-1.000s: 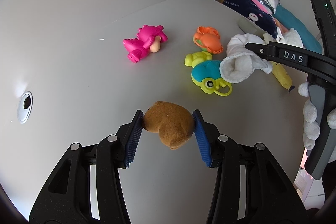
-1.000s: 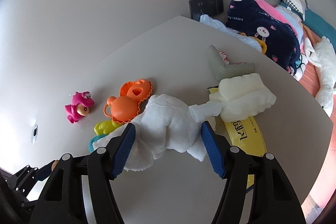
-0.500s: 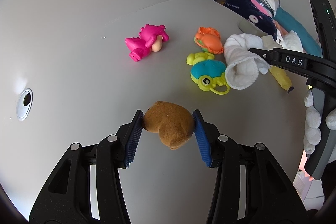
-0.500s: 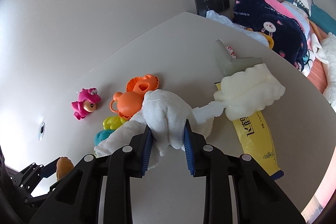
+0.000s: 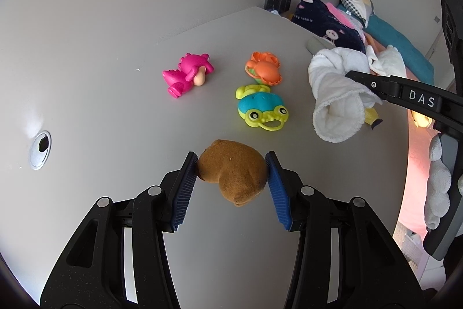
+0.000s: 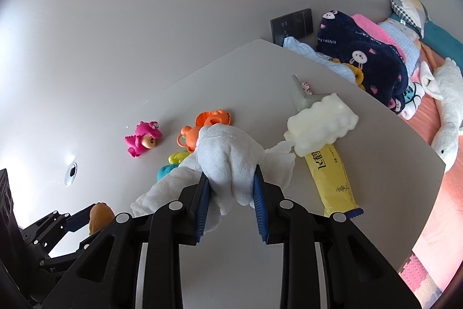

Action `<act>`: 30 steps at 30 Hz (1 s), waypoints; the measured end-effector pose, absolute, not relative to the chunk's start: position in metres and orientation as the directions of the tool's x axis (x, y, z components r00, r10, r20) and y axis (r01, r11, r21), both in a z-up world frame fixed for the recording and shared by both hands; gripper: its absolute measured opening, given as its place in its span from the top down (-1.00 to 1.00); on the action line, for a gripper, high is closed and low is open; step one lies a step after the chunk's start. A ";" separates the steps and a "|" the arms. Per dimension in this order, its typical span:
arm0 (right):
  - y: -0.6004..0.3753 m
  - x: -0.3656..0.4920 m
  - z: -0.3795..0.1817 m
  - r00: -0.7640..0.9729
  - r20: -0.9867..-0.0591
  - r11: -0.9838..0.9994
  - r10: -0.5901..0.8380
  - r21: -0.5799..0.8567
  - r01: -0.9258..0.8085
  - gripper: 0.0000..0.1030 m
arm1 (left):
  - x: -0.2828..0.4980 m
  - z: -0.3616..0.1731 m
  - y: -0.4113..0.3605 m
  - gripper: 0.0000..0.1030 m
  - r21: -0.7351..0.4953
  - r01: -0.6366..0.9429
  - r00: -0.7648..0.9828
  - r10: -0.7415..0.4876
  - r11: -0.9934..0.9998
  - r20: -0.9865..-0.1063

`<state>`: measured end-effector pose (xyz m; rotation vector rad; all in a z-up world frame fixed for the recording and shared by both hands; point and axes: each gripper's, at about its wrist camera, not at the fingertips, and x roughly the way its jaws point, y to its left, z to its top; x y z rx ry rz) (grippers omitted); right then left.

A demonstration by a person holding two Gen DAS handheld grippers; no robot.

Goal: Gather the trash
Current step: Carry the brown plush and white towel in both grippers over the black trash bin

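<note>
My left gripper (image 5: 231,173) is shut on a brown plush toy (image 5: 233,170) and holds it just above the grey table (image 5: 115,112); it also shows in the right wrist view (image 6: 98,215). My right gripper (image 6: 230,187) is shut on a white towel (image 6: 228,158) and holds it lifted off the table, its loose end hanging down to the left. The towel also shows in the left wrist view (image 5: 335,97), hanging from the right gripper's black finger.
On the table lie a pink dinosaur toy (image 5: 186,74), an orange crab toy (image 5: 264,71), a blue-green frog toy (image 5: 262,109), a yellow packet (image 6: 332,178) and a cream foam piece (image 6: 321,123). Bedding (image 6: 364,57) lies beyond the right edge. A grommet hole (image 5: 40,146) is at the left.
My right gripper closed on the white towel and lifted it off the table, away from the toys. My left gripper kept still with the brown plush.
</note>
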<state>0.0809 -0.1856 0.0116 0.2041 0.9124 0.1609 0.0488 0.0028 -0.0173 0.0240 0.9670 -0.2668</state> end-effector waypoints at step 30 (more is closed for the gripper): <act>-0.304 -0.064 0.043 0.679 -0.729 0.963 0.087 0.235 0.130 0.42 | -0.031 0.010 -0.122 0.07 -0.088 0.494 0.508 -0.370 0.865 -0.778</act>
